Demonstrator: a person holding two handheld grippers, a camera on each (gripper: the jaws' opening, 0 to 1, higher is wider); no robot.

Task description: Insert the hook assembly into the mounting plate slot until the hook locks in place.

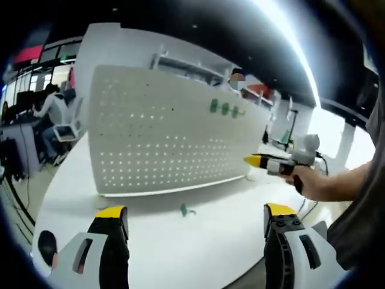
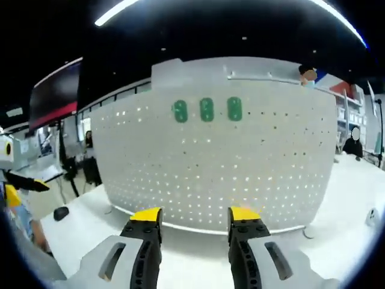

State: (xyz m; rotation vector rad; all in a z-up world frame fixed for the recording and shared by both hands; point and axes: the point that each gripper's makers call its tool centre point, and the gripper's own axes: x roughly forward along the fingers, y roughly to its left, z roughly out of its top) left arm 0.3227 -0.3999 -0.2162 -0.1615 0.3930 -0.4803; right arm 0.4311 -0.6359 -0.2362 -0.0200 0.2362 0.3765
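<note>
Two yellow-tipped jaws of the left gripper stand wide apart and released, holding nothing, above a white table; just beyond, between them, a small green hook lies loose on the tabletop, just in front of the upright white pegboard; three green hooks sit in the board's upper right holes; further right, the right gripper hangs in a person's hand; its own view shows its jaws parted and empty, near the board.
</note>
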